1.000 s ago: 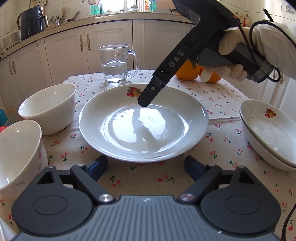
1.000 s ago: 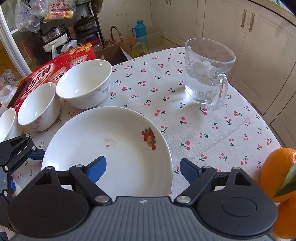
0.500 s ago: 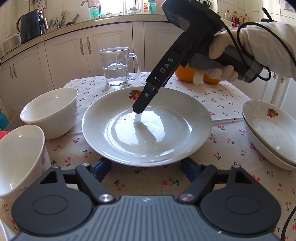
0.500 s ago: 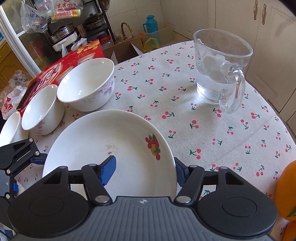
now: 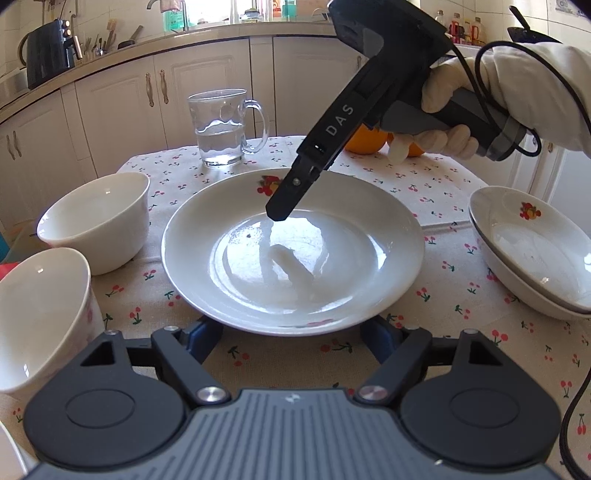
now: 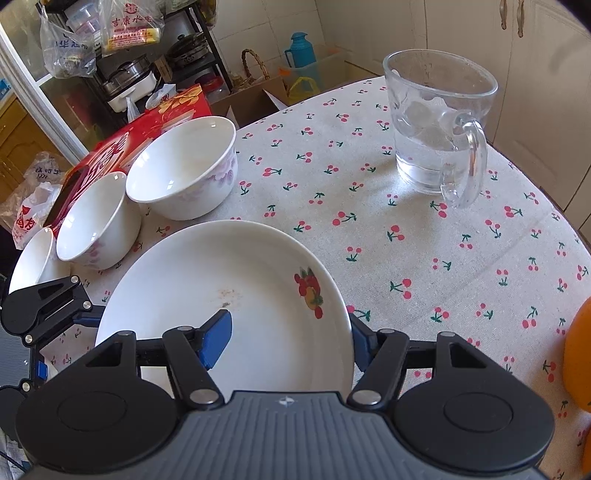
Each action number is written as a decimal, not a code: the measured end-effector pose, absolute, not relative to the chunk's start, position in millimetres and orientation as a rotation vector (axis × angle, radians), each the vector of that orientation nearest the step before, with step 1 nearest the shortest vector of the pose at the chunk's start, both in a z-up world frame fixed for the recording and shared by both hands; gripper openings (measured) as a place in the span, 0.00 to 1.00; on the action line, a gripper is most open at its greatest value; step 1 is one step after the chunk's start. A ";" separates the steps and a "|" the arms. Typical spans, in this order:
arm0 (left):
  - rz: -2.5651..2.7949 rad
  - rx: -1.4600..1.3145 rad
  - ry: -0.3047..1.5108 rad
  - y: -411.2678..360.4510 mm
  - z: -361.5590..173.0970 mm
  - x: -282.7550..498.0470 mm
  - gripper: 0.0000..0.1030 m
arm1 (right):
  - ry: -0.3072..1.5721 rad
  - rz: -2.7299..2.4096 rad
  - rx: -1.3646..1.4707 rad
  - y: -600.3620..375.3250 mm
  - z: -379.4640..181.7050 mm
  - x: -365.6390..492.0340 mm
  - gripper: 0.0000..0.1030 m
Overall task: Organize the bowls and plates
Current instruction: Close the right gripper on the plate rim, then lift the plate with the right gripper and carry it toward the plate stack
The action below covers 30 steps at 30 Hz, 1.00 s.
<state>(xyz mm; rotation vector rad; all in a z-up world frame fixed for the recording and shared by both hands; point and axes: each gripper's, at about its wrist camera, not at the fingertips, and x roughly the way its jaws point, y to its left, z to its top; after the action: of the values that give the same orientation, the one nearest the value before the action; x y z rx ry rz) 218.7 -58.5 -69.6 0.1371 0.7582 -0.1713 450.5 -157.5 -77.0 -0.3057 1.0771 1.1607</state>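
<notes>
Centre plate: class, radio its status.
Left gripper low at plate's near edge, right gripper straddling its rim; grips unclear. Plate on tablecloth. Bowls, mug stand clear.

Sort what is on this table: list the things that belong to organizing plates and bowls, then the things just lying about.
For the job:
- wide white plate with fruit motif
- stacked white deep plates
- large white bowl
- medium white bowl
- small white bowl

Lying about:
- clear glass mug of water
- oranges
- red carton

Ahead of your left gripper, the right gripper bears white letters "DAS" along its finger arm. Far left of it, a hanging plastic bag reads "吉康水".
</notes>
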 end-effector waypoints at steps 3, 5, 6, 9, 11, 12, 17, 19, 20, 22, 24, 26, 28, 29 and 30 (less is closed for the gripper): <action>-0.181 0.149 0.766 -59.6 -68.1 213.9 0.78 | 1.083 1.160 -0.284 -161.5 -77.2 445.0 0.69; -0.189 0.154 0.770 -59.4 -67.3 209.8 0.78 | 1.089 1.158 -0.268 -164.2 -76.8 440.9 0.69; -0.194 0.154 0.774 -58.6 -66.9 208.1 0.78 | 1.091 1.158 -0.264 -165.3 -76.8 438.7 0.69; -0.210 0.156 0.790 -57.4 -64.8 203.1 0.78 | 1.094 1.156 -0.259 -168.1 -74.8 430.9 0.69; -0.217 0.162 0.797 -57.9 -63.1 198.1 0.78 | 1.098 1.156 -0.253 -169.9 -73.4 425.3 0.69; -0.221 0.164 0.801 -58.3 -61.8 195.5 0.78 | 1.100 1.156 -0.249 -171.1 -72.7 421.9 0.69; -0.245 0.179 0.807 -59.5 -52.8 182.3 0.78 | 1.103 1.151 -0.246 -175.7 -66.1 403.4 0.69; -0.254 0.184 0.809 -60.0 -48.4 177.3 0.78 | 1.100 1.146 -0.238 -179.2 -62.2 396.3 0.69; -0.260 0.189 0.806 -60.0 -46.3 174.1 0.78 | 1.096 1.145 -0.231 -181.9 -59.7 392.4 0.69; -0.271 0.200 0.803 -61.6 -41.6 167.9 0.78 | 1.091 1.139 -0.224 -186.9 -54.8 384.3 0.69; -0.283 0.205 0.799 -65.0 -37.0 162.6 0.78 | 1.086 1.133 -0.221 -191.2 -50.1 376.4 0.69; -0.300 0.207 0.795 -67.5 -32.0 158.1 0.78 | 1.079 1.124 -0.221 -196.4 -45.6 368.1 0.69; -0.314 0.211 0.790 -71.2 -27.6 153.5 0.78 | 1.075 1.113 -0.220 -202.9 -40.9 360.1 0.69; -0.321 0.216 0.786 -73.2 -25.8 151.2 0.78 | 1.071 1.106 -0.217 -207.1 -38.2 355.3 0.69; -0.327 0.224 0.782 -75.2 -24.5 148.8 0.78 | 1.068 1.100 -0.212 -210.5 -36.2 351.9 0.69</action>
<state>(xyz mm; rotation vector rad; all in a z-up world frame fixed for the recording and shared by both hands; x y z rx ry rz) 148.8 -75.2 -24.5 0.2242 0.7816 -0.3273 351.9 -210.5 -36.2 -0.2125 1.0675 1.0999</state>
